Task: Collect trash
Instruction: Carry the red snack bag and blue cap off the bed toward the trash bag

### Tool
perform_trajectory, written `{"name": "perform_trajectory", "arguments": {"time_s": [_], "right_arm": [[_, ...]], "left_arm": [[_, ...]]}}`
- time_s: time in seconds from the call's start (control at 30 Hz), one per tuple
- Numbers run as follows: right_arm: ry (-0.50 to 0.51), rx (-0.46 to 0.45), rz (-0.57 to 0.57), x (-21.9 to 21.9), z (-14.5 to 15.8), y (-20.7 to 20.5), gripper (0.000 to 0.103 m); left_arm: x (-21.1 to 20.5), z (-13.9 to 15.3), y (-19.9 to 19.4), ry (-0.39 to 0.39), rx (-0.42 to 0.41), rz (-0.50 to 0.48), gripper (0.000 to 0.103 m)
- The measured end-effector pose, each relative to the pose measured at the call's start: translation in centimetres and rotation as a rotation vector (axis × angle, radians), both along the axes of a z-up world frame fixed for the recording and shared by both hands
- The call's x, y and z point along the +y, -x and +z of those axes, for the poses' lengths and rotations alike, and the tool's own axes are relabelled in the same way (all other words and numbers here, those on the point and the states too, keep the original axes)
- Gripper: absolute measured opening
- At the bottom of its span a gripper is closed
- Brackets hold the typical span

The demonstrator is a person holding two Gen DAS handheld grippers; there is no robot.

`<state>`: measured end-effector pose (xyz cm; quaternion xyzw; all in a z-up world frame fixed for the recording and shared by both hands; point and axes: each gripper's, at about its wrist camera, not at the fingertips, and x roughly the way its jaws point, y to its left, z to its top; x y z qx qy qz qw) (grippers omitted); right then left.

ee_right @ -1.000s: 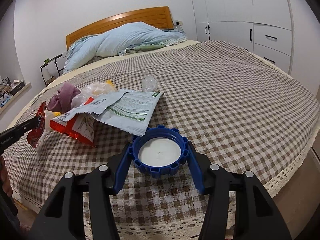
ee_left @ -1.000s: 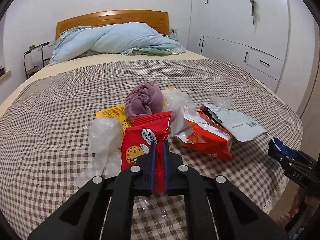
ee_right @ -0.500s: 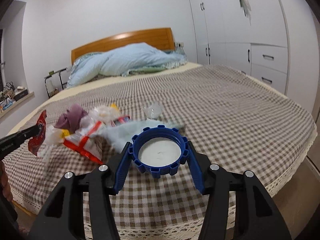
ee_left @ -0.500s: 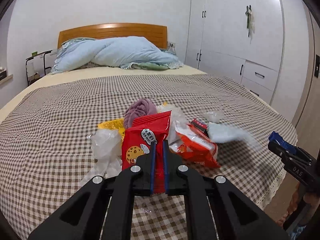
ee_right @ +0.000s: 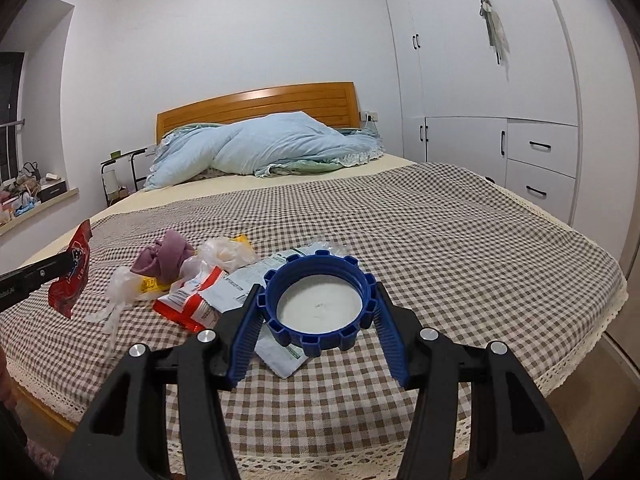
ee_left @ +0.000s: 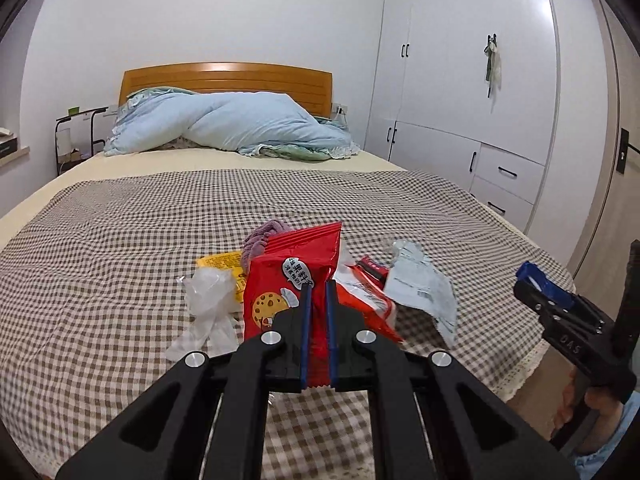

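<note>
The left claw (ee_left: 316, 300) is clamped nearly shut on a red cookie wrapper (ee_left: 292, 276), and the right claw (ee_right: 318, 312) grips a blue jar lid (ee_right: 318, 304) at about half opening, each piece secured for carrying off. Compared with a second ago, both claws have risen, so the remaining wrappers (ee_right: 192, 300) on the bed (ee_right: 440, 240) now lie lower, ahead of the claws.

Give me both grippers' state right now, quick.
Left gripper: shut on the red wrapper, lifted off the bed.
Right gripper: shut on the blue lid, jaws pressing its ribbed rim.
</note>
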<state>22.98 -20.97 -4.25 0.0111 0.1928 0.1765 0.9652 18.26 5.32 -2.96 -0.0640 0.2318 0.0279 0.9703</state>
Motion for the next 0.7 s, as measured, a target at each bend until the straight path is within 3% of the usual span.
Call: {"name": "perform_trajectory", "arguments": {"time_s": [0.7], "right_arm": [[0.053,0.028,0.085,0.5,0.1,5.7,0.053]], "left_arm": [[-3.1,1.0,5.3,-0.001,0.021,-0.062,0.004]]}}
